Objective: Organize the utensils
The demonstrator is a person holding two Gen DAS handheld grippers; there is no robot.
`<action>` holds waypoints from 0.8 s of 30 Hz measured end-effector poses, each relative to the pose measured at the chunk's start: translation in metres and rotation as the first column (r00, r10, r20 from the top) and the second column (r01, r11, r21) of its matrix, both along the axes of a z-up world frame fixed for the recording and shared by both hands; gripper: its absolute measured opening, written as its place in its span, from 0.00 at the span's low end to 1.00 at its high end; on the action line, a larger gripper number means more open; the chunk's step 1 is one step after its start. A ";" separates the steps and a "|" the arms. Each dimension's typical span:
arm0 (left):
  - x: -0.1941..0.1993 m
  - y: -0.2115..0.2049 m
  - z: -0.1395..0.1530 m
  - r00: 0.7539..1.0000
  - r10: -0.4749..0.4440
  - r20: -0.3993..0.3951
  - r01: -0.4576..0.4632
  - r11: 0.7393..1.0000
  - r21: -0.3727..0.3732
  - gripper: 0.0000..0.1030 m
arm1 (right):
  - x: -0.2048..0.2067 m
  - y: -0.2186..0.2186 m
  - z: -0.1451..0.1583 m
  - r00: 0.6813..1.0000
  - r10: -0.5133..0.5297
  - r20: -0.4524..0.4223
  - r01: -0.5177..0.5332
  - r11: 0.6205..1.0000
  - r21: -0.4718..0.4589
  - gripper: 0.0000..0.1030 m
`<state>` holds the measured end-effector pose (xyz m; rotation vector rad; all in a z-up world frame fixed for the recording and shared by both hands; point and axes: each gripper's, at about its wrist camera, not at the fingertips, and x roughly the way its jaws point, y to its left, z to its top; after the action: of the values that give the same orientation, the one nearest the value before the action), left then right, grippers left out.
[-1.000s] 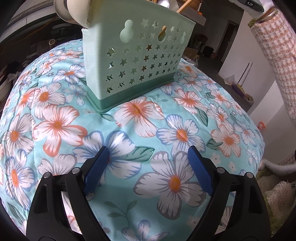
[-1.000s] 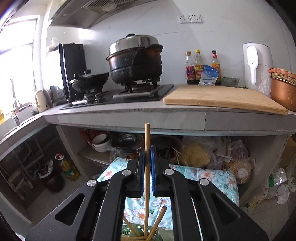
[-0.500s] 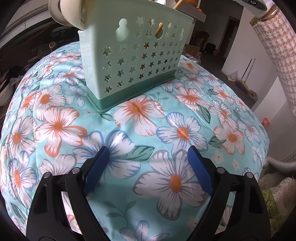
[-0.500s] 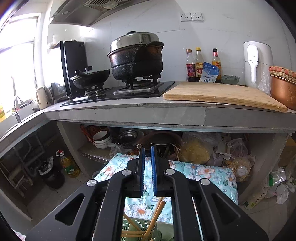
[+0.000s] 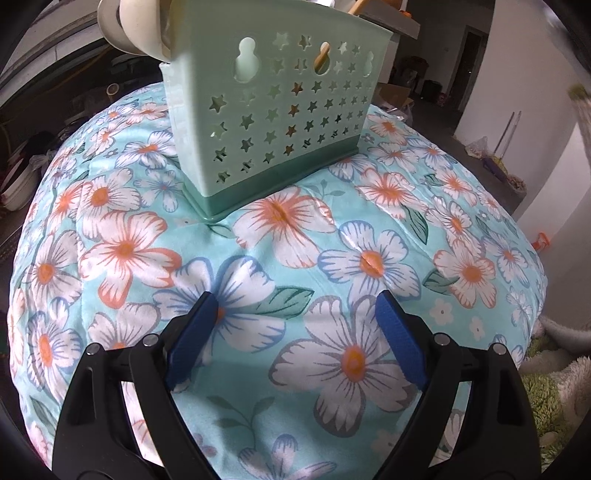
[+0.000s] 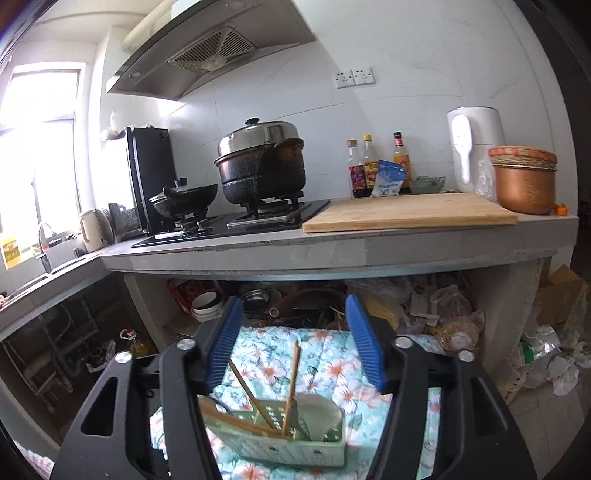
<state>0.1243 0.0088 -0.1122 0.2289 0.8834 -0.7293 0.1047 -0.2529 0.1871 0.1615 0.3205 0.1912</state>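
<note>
A mint-green utensil caddy (image 5: 273, 122) with star holes stands on a floral quilt (image 5: 295, 266). From the right wrist view the caddy (image 6: 280, 439) lies below, with wooden chopsticks (image 6: 291, 384) leaning in one compartment and a white ladle bowl (image 6: 317, 413) in another. My right gripper (image 6: 295, 339) hangs above and behind the caddy; its jaws are opening and nothing is between them. My left gripper (image 5: 295, 332) stands open over the quilt in front of the caddy, holding nothing. White spoon bowls (image 5: 136, 26) stick out at the caddy's top left.
A kitchen counter (image 6: 332, 251) runs behind, with a gas hob, a black steamer pot (image 6: 262, 166), a wooden cutting board (image 6: 406, 214), sauce bottles and a copper pot (image 6: 524, 184). Bowls and bags crowd the shelf under the counter. A green rug (image 5: 546, 398) lies at the quilt's right.
The right gripper was shut on a chopstick, then let it drop into the caddy, pulled back and up, and opened its jaws. The left gripper barely shifted.
</note>
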 end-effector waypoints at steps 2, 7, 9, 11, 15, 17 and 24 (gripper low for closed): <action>-0.001 0.001 0.005 1.000 0.031 -0.005 -0.031 0.999 -0.012 0.81 | -0.014 -0.008 -0.009 1.000 -0.011 -0.017 0.011 1.000 0.005 0.67; -0.007 0.004 0.031 0.991 0.127 0.042 -0.124 0.991 -0.059 0.81 | -0.044 -0.021 -0.051 0.991 -0.047 -0.128 0.048 0.999 -0.002 0.71; -0.011 0.005 0.047 0.978 0.191 0.077 -0.186 0.980 -0.074 0.81 | -0.054 -0.024 -0.066 0.984 -0.064 -0.165 0.064 0.998 -0.006 0.71; -0.014 0.005 0.063 0.965 0.236 0.110 -0.227 0.970 -0.085 0.81 | -0.062 -0.024 -0.081 0.977 -0.080 -0.200 0.078 0.997 -0.017 0.72; -0.018 0.001 0.094 0.939 0.295 0.179 -0.282 0.955 -0.093 0.84 | -0.074 -0.022 -0.100 0.968 -0.100 -0.230 0.094 0.995 -0.040 0.74; -0.021 -0.001 0.107 0.926 0.315 0.210 -0.299 0.948 -0.106 0.86 | -0.080 -0.019 -0.106 0.967 -0.100 -0.235 0.090 0.995 -0.052 0.77; -0.039 -0.010 0.152 0.900 0.325 0.289 -0.265 0.937 -0.230 0.91 | -0.099 -0.014 -0.119 0.971 -0.110 -0.212 0.100 0.993 -0.058 0.86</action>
<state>0.0854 -0.0010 0.0393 0.0411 0.5161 -0.4661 0.0055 -0.2672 0.0679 0.1530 0.5304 0.0606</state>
